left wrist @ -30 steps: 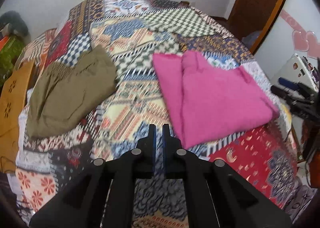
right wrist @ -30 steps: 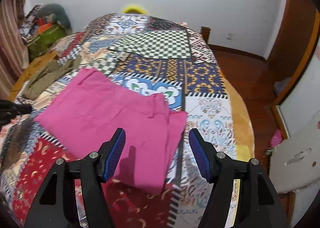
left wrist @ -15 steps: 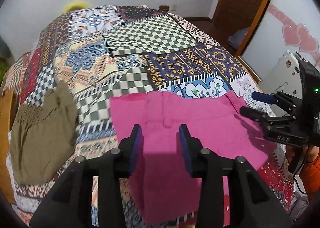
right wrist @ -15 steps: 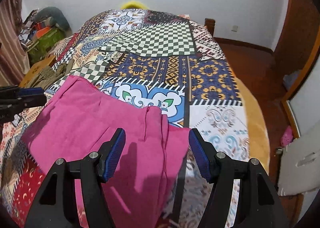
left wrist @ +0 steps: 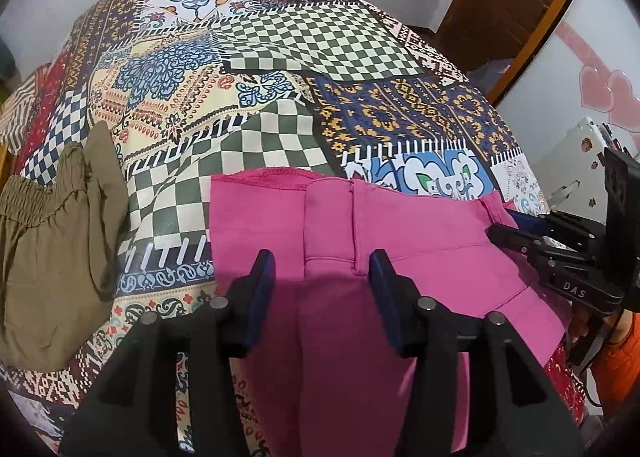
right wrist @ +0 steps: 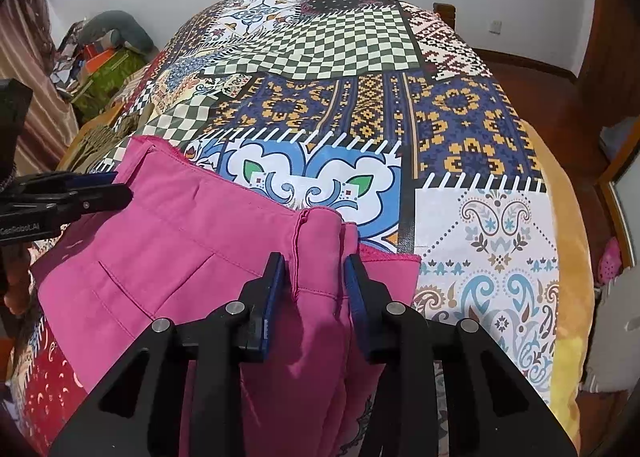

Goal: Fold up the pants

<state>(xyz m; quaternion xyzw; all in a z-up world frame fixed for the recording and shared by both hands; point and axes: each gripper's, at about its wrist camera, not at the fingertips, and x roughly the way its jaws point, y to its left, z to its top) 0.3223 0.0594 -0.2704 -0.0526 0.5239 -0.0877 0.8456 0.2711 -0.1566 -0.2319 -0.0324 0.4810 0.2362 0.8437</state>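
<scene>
in the left wrist view we see our left gripper (left wrist: 322,271) low over the pink pants (left wrist: 420,229), which lie spread on the patchwork bed cover (left wrist: 280,53). its jaws are opening, one on each side of the fly seam, with pink cloth under the gap. the blue pads (left wrist: 262,289) do not seem to press the fabric, so we call it not gripping. the waistband edge runs across the view just beyond the fingertips, toward the checked patches. to the left, apart from the pink pair, lies an olive garment (left wrist: 52,253) with an elastic waist. at the right edge our right gripper (left wrist: 524,235) reaches in at the far end of the pants. whether it touches them there we cannot tell from this side. an orange sleeve (left wrist: 622,357) shows below it.

in the right wrist view the right gripper (right wrist: 314,275) sits at the near end of the pants (right wrist: 168,249), where the cloth bunches into a raised fold. its jaws are closing, and that fold stands between the blue pads (right wrist: 274,289). the cloth looks pinched between them. the pants stretch away to the left over the cover (right wrist: 460,125). at the left edge the left gripper (right wrist: 106,187) hovers at the other end of the pants. behind it a bit of the olive garment (right wrist: 100,137) shows.
</scene>
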